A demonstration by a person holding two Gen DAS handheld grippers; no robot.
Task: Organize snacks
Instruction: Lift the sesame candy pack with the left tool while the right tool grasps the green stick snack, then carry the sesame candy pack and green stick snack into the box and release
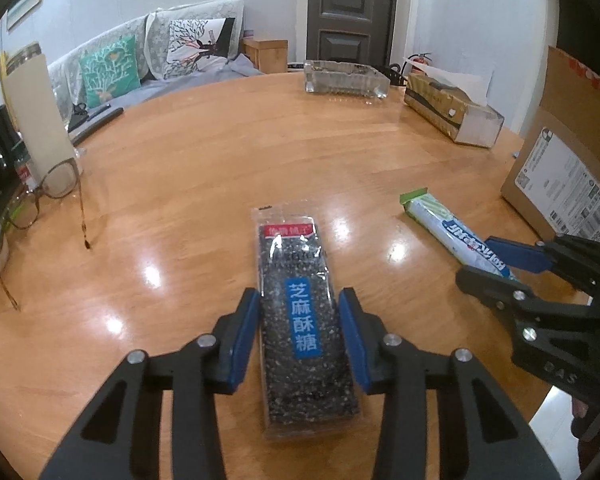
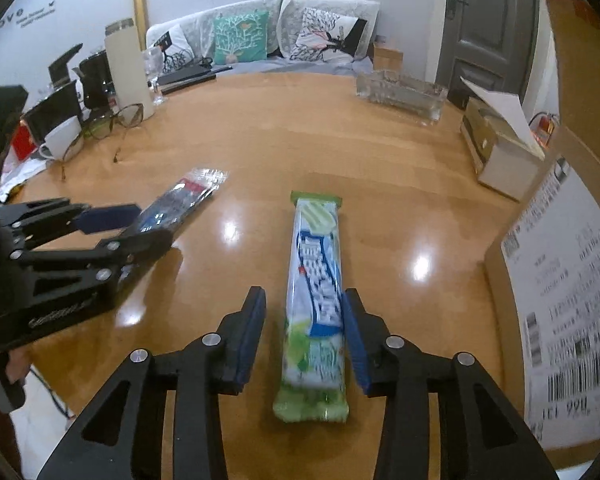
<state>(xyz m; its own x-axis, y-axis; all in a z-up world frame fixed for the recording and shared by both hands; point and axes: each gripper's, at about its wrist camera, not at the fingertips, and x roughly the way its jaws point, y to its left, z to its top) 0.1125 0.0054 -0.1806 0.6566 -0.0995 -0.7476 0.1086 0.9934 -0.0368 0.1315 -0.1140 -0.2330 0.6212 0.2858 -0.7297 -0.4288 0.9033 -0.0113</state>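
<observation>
A black sesame candy pack (image 1: 300, 320) with a blue label lies flat on the wooden table (image 1: 220, 160). My left gripper (image 1: 300, 308) is open, its blue pads on either side of the pack with small gaps. A green and white wafer pack (image 2: 318, 300) lies flat on the table. My right gripper (image 2: 305, 308) is open around it, the right pad close to the pack, the left pad apart. In the left wrist view the wafer pack (image 1: 448, 228) and the right gripper (image 1: 484, 258) are at the right. In the right wrist view the sesame pack (image 2: 180, 204) and the left gripper (image 2: 140, 224) are at the left.
A cardboard box (image 1: 568, 168) with a shipping label stands at the right. A tissue box (image 1: 448, 108) and a clear glass tray (image 1: 346, 78) sit at the far side. Eyeglasses (image 1: 48, 200), a tall cream flask (image 1: 36, 112), a mug (image 2: 60, 140) and dark items crowd the left edge.
</observation>
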